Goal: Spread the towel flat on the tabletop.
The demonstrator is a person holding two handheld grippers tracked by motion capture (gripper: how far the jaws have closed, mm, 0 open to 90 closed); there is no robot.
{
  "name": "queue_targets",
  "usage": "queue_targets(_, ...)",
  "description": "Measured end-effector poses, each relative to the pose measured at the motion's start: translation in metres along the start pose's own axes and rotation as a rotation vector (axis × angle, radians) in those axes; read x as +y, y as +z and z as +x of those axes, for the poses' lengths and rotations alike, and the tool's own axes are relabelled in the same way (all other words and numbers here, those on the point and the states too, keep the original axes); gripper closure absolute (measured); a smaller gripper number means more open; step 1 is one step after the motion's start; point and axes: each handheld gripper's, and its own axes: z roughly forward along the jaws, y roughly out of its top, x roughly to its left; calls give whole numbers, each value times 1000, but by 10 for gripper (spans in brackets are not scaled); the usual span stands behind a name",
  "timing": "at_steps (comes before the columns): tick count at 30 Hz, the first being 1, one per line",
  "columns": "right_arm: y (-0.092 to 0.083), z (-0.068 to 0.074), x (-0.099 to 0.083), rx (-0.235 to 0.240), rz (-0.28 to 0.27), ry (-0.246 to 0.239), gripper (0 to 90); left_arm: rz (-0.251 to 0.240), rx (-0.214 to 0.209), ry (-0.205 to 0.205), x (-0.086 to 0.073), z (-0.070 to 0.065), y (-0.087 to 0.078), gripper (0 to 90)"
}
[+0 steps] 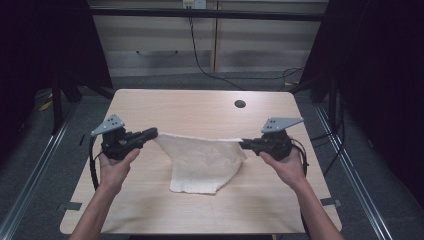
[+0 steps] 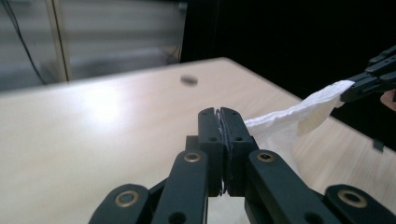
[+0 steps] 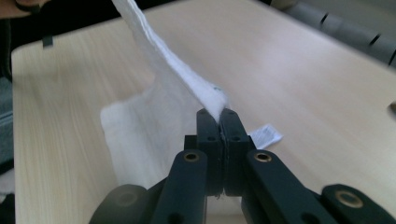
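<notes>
1. Stretching between the two grippers, a white towel (image 1: 200, 162) hangs over the wooden table (image 1: 150, 107), its top edge pulled nearly level and taut.
2. The left gripper (image 1: 150, 133) has its jaws pressed tight together on the towel's left corner; in the left gripper view (image 2: 219, 114) a thin line of cloth shows pinched in the seam between the jaws.
3. The right gripper (image 1: 244, 145) is likewise clamped on the opposite corner; in the right gripper view (image 3: 217, 115) the cloth bunches into the jaw tips and runs away up and to the left.
4. Below the held edge the towel sags in a loose flap, narrowing downward; its lower end rests on the table near the middle, toward the person's side.
5. A small white label (image 3: 265, 136) on the towel lies on the table just beside the right jaws.
6. Both hands hold their grippers above the table, left hand (image 1: 117, 167) and right hand (image 1: 285, 165) well apart, at about the same height.
7. A round hole (image 1: 240, 104) sits in the table's far part, apart from the towel.
</notes>
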Motion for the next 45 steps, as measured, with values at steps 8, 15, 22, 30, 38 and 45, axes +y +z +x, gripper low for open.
queue_targets(8, 60, 6, -44, 138, 133, 76, 872, 102, 36, -67, -45, 20, 7, 883)
queue_targets(15, 88, 12, -61, 172, 70, 139, 743, 116, 63, -107, -61, 35, 3, 883)
queue_targets(22, 71, 6, -60, 144, 0, 140, 720, 133, 86, -130, -67, 44, 7, 882)
queue_targets(30, 57, 1, -69, 113, -5, 150, 711, 127, 96, -151, -68, 51, 4, 882)
queue_targets(38, 83, 14, -66, 146, 57, 100, 711, 125, 85, -138, -66, 46, 5, 881)
queue_targets(45, 98, 25, -72, 182, 132, 29, 701, 125, 83, -143, -68, 49, 3, 881)
